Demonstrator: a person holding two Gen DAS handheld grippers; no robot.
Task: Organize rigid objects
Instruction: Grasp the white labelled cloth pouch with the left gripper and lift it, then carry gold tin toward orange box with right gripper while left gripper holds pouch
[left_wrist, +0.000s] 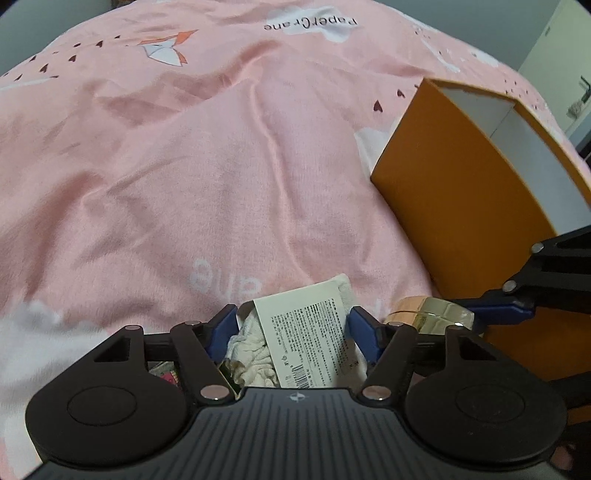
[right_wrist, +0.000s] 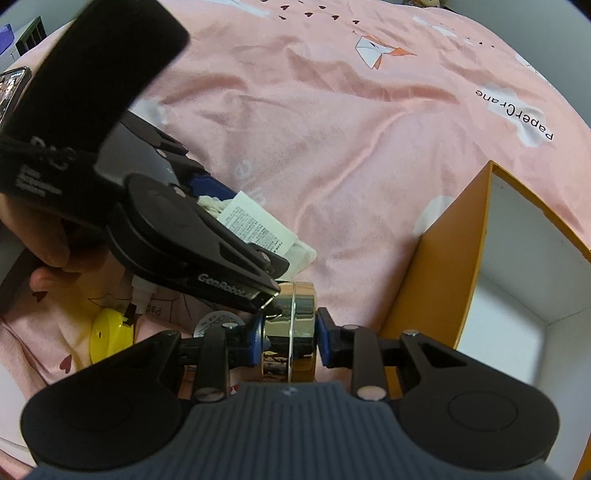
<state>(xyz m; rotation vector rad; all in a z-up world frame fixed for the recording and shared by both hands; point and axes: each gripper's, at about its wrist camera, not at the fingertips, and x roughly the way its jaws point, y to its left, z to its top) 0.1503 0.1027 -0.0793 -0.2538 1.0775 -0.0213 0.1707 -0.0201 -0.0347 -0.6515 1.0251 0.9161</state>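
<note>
While the right gripper (right_wrist: 290, 341) clamps the gold round tin (right_wrist: 291, 332) on edge, its flat faces against the pads, the open orange box (right_wrist: 436, 280) waits at two o'clock, nearer this hand than the half-open left gripper (left_wrist: 291, 332) over a white packet (left_wrist: 306, 343).

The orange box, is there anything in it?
Looks empty. The orange box is open on top, and the right wrist view shows only bare white walls and floor; part of its inside is out of view.
</note>
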